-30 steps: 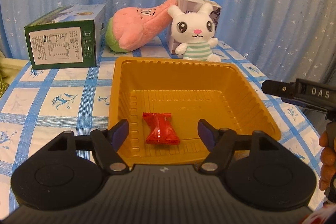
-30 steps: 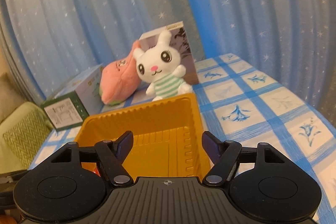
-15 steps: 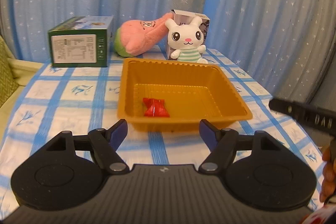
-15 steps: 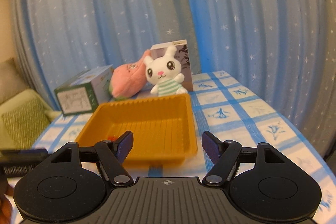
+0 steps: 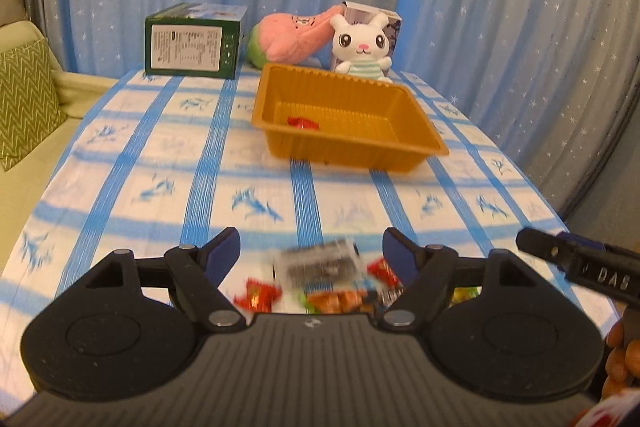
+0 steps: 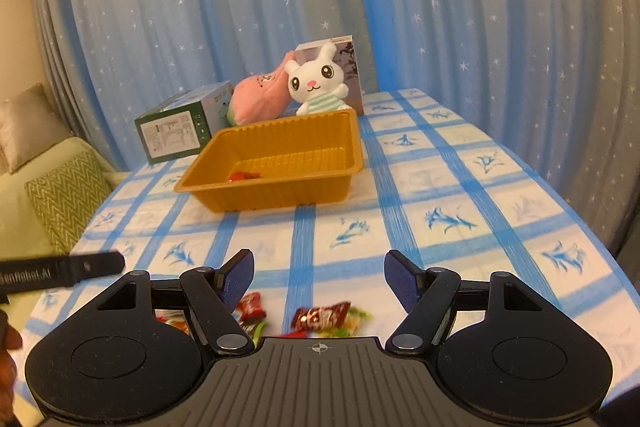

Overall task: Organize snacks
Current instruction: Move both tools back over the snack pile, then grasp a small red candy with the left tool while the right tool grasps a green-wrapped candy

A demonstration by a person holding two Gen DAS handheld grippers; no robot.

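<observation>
An orange tray (image 5: 416,147) (image 6: 280,193) stands mid-table with one red candy (image 5: 303,123) (image 6: 243,176) inside. A pile of wrapped snacks lies at the near table edge: a grey-black packet (image 5: 320,264), red candies (image 5: 258,296) (image 6: 250,305) and a brown bar (image 6: 321,315). My left gripper (image 5: 311,254) is open and empty, just above the pile. My right gripper (image 6: 319,277) is open and empty, over the same pile. Each gripper's tip shows in the other's view.
A green box (image 5: 194,41) (image 6: 176,129), a pink plush (image 5: 290,37) (image 6: 260,99), a white bunny plush (image 5: 362,45) (image 6: 318,85) and a small carton stand behind the tray. A sofa with a patterned cushion (image 5: 24,99) is left of the table.
Both grippers have pulled back from the tray toward the near table edge. The snack pile has come into view beneath them. Both stay open.
</observation>
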